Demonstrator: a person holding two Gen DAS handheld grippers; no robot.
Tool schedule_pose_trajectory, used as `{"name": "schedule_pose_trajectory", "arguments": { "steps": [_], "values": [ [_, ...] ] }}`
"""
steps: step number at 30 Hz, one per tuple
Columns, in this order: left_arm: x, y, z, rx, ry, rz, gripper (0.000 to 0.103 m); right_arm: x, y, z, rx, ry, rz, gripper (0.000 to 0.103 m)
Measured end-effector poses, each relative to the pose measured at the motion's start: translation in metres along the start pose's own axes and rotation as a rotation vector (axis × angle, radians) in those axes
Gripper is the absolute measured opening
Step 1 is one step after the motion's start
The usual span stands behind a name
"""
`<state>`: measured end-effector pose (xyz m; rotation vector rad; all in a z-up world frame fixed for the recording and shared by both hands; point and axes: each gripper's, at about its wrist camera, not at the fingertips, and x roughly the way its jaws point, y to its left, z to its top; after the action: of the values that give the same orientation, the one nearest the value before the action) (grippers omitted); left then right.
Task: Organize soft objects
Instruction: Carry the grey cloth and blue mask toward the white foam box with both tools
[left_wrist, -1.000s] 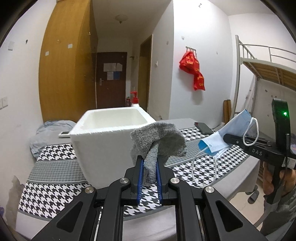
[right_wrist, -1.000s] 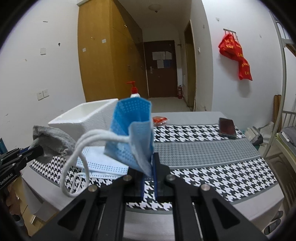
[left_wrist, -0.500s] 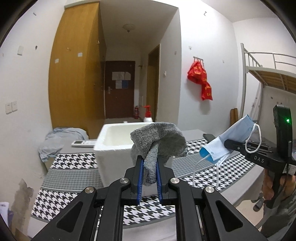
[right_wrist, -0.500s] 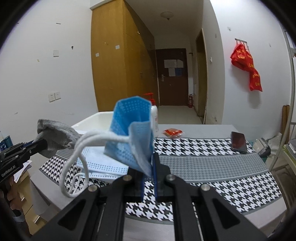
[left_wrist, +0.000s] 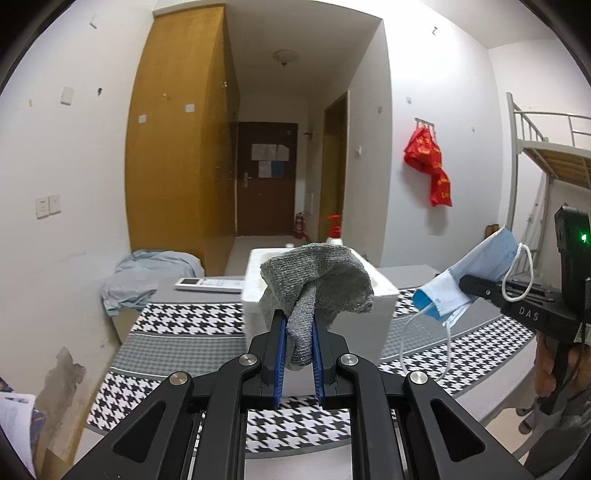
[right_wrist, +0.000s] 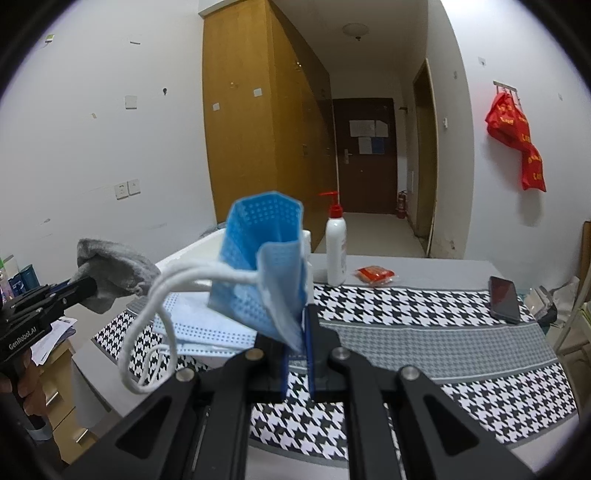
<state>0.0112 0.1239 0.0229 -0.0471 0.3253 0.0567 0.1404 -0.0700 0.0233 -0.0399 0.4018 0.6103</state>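
Aloft, grey sock (left_wrist: 316, 280) pinched between left jaws, blue mask (right_wrist: 266, 266) between right jaws.

Grey sock (left_wrist: 317, 280): coarse, matt knit cloth. Face mask (right_wrist: 266, 266): thin blue non-woven fabric, dimpled, with white cord loops. Box (left_wrist: 380, 295): white, matt, foam-like. Tablecloth (right_wrist: 424, 332): matt houndstooth cloth. Wardrobe (left_wrist: 177, 147): smooth wood veneer. Pump bottle (right_wrist: 336, 251): glossy white plastic. Phone (right_wrist: 504, 299): glossy black.

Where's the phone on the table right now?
In the right wrist view, the dark phone lies at the far right of the checkered table, right of the red packet and pump bottle.
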Motion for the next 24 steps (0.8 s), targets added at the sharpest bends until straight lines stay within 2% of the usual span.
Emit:
{"name": "schedule_pose_trajectory", "arguments": {
  "steps": [24],
  "values": [
    [0.001, 0.057, -0.01, -0.084, 0.024, 0.136, 0.014, 0.073, 0.046, 0.046, -0.044, 0.028, 0.085, 0.01]
  ]
}}
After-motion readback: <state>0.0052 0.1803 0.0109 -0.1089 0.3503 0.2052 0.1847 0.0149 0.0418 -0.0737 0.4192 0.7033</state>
